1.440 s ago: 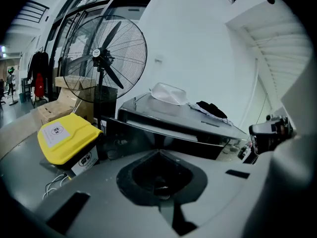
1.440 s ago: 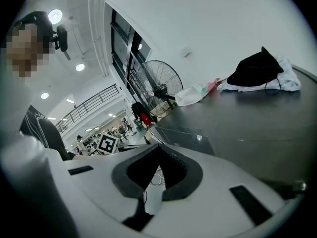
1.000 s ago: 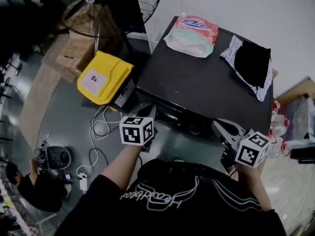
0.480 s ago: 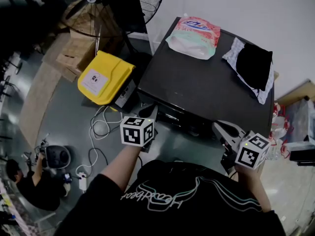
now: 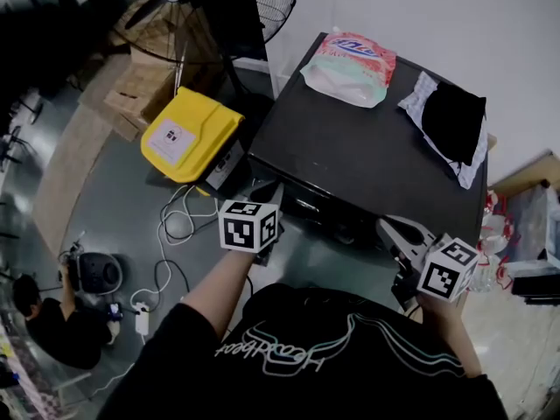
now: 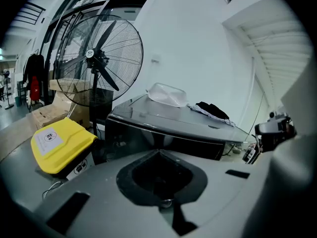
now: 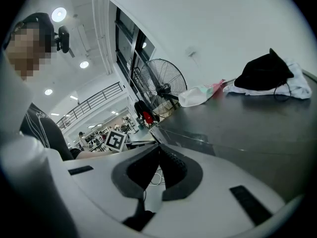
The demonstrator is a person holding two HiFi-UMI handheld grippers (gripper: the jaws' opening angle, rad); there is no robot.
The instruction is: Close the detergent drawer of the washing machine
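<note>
The black washing machine [image 5: 367,160] fills the middle of the head view, seen from above. Its dark front panel [image 6: 163,140] faces me in the left gripper view; I cannot make out the detergent drawer on it. My left gripper [image 5: 269,198] is shut with nothing in it, and its tips [image 6: 158,151] sit just before the machine's front left corner. Off the front right corner my right gripper [image 5: 387,227] is also shut and holds nothing. In its own view the right gripper [image 7: 158,145] looks across the machine's top.
On the machine's top lie a pink-and-green detergent bag [image 5: 350,64] and a black cloth [image 5: 451,116] on a white one. A yellow box [image 5: 188,134], a standing fan [image 6: 99,63], cardboard boxes [image 5: 144,81] and floor cables [image 5: 175,234] are to the left. A person [image 5: 48,326] crouches at lower left.
My left gripper has crept slightly up and right toward the machine's front. The right gripper has stayed put.
</note>
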